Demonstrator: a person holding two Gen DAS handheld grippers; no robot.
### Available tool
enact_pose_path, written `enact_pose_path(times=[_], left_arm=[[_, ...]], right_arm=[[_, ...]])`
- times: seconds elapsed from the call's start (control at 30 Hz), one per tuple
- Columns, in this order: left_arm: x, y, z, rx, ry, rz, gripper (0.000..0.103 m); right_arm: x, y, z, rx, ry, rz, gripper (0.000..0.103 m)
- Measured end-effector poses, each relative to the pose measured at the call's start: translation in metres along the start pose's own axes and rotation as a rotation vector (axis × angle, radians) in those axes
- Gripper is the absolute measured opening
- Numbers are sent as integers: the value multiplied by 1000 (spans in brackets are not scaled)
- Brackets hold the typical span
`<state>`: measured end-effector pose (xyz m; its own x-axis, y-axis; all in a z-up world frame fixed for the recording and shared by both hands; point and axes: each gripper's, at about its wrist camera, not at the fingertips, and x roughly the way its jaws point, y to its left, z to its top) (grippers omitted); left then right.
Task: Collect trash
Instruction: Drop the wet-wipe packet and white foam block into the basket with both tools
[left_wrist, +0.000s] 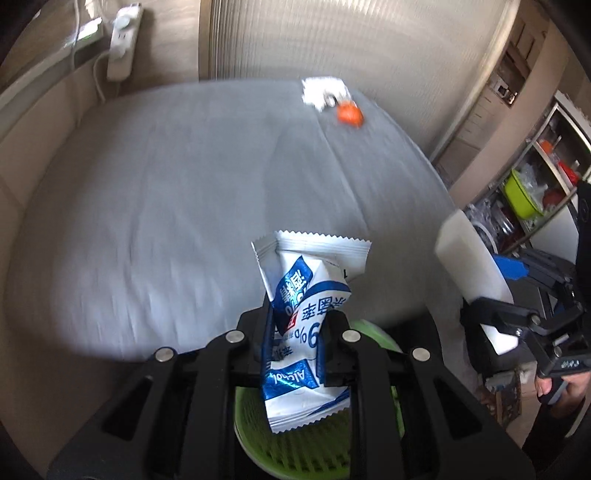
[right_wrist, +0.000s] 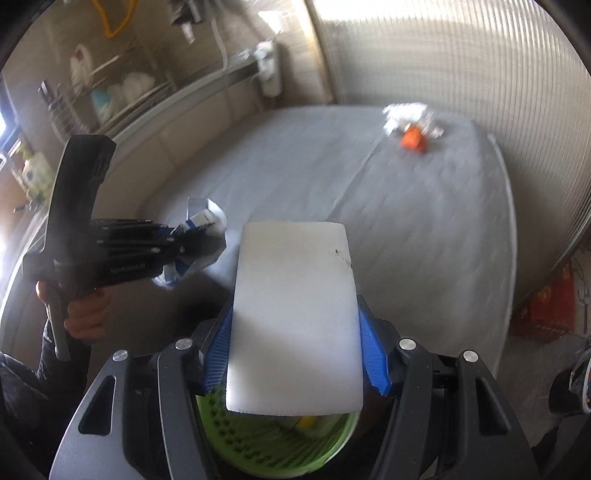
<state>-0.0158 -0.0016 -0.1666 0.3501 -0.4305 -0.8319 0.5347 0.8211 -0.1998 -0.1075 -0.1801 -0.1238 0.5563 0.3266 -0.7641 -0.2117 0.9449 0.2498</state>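
Green basket (left_wrist: 317, 443) sits right under both your grippers, so treat it as the landmark: it looks like the bin for the trash. Your left gripper (left_wrist: 295, 332) is clamped on a blue-and-white wipe packet (left_wrist: 310, 295), pinched around its lower middle so the zigzag top edge sticks up and the bottom end hangs over the basket. Good spot for a drop, judging by the overlap.

Your right gripper (right_wrist: 295, 332) is clamped on a white foam block (right_wrist: 293, 317), blue pads (right_wrist: 373, 354) pressing its two long sides, the near end hanging above the basket rim (right_wrist: 258, 465). Something yellow (right_wrist: 308, 421) is already in the basket; can't tell what.

Gray table cover (left_wrist: 166, 203) stretches away from the basket. At its far end, well apart from the basket, an orange scrap (left_wrist: 349, 114) touches a crumpled white paper wad (left_wrist: 321, 92), both by the ribbed wall panel (left_wrist: 332, 37). Those look like the remaining trash.

Both loads seem ready to release; the light packet could miss the basket if let go off centre. Frames are motion-blurred, so fine contact is hard to read.
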Motion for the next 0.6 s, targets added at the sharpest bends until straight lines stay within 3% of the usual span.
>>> enact_pose_path(times=[0.27,0.6], left_arm=[[-17,-15,-91,13,42,17,18],[-1,-17,-125,13,93,38,18]], right_arm=[[7,38,-57,-29,93,27,61],[25,55,-83,-73,159,-6,63]])
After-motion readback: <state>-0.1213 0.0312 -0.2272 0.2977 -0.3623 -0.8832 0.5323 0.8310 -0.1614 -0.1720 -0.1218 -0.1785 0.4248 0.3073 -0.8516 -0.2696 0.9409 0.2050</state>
